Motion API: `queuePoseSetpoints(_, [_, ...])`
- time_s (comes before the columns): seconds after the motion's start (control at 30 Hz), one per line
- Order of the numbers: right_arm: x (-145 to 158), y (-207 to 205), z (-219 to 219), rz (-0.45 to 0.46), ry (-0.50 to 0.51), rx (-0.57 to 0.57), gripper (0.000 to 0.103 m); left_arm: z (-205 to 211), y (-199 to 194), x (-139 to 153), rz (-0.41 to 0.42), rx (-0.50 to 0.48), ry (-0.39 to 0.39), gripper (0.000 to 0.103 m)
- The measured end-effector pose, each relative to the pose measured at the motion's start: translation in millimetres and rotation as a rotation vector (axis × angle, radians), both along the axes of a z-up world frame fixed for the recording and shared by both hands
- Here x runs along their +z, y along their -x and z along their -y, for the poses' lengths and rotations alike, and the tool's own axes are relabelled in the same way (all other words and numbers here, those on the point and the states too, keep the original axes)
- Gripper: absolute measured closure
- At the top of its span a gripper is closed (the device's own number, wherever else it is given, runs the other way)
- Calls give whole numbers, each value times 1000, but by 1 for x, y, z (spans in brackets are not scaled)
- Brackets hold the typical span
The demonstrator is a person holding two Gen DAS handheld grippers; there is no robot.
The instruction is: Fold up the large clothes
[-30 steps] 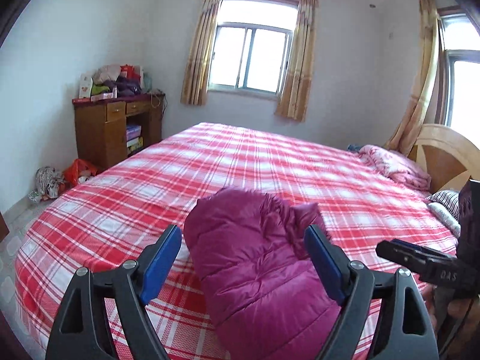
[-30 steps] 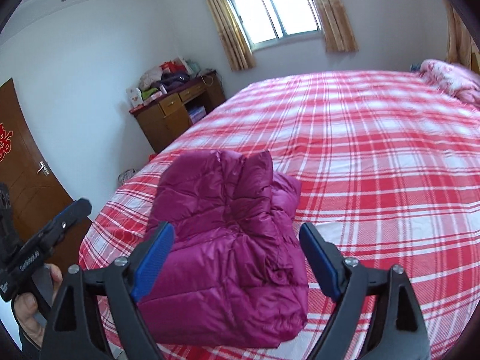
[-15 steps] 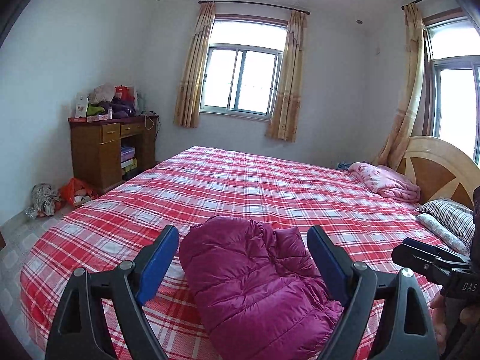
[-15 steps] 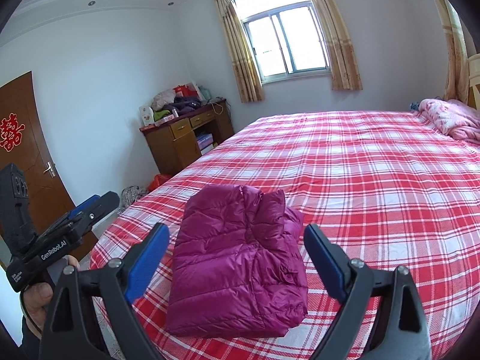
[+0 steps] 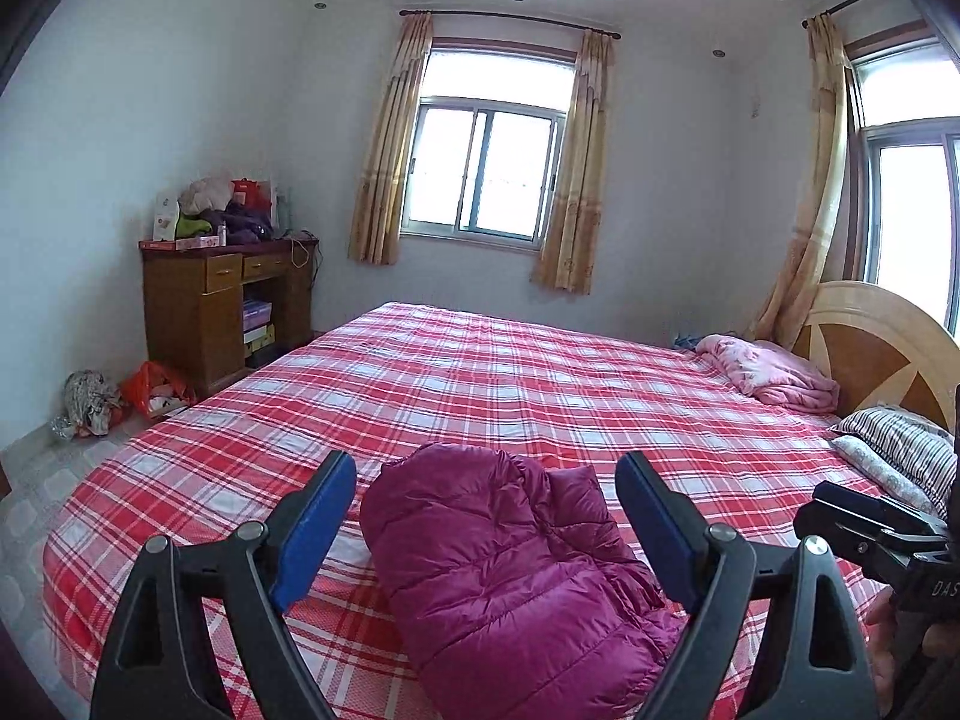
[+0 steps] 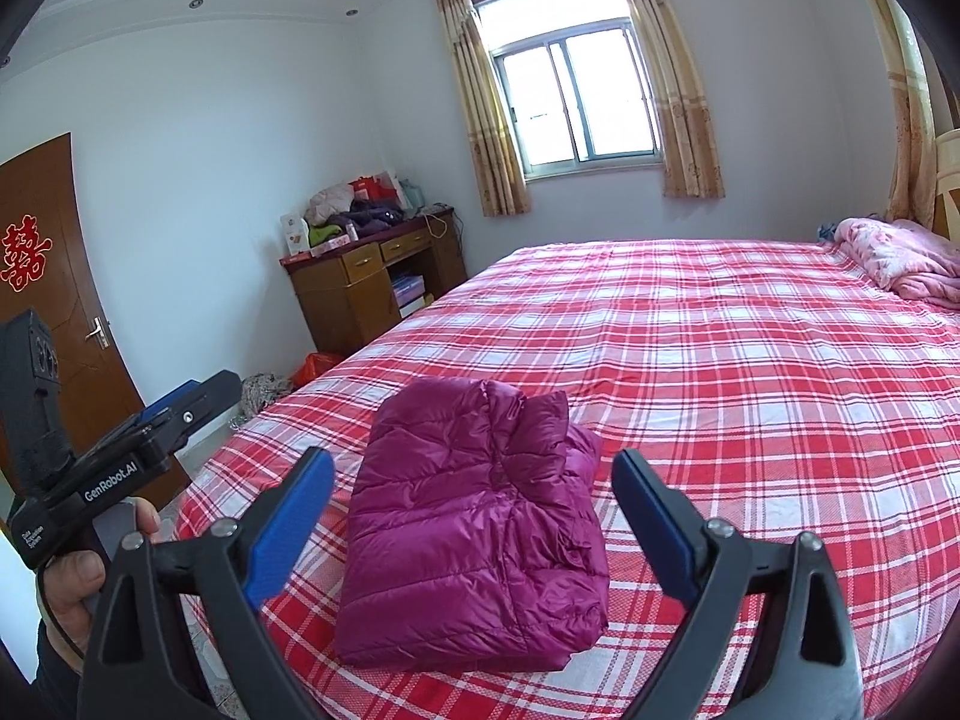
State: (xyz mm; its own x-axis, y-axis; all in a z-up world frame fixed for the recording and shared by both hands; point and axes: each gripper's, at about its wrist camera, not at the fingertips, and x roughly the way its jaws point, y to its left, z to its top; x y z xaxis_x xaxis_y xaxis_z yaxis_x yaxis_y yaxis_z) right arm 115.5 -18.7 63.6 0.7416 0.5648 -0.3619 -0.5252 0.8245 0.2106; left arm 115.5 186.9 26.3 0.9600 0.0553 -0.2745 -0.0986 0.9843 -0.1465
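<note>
On the near end of the bed with the red-and-white plaid sheet (image 6: 720, 360) lies the magenta quilted down jacket (image 6: 474, 516), folded into a compact rectangular bundle with a narrower folded layer showing along its right edge. It rests flat on the sheet, touched by neither tool.

Left claw (image 5: 486, 531): blue-padded jaws stand wide apart, above and short of the jacket, which shows between them in the left wrist view without contact. Nothing gripped.

Right claw (image 6: 474, 525): jaws opening, already wide; the jacket is framed between them in the right wrist view, but the pads press on nothing.

Each tool appears at the edge of the other's view, the left one carried by a hand (image 6: 78, 576) on its handle.

Surroundings: a crumpled pink floral quilt (image 5: 774, 372) at the far corner of the bed beside the curved wooden headboard (image 5: 876, 342); a striped pillow (image 5: 900, 444) under it. A brown wooden desk (image 6: 366, 282) with piled clothes and boxes stands against the far wall, left of the curtained window (image 6: 576, 102).
</note>
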Motion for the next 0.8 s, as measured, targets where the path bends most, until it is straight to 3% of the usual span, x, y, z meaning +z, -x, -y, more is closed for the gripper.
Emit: queuePoseSetpoints(0.8, [0,4,2,13,0,4,7,3,-3,-2,-26,15,-14,14])
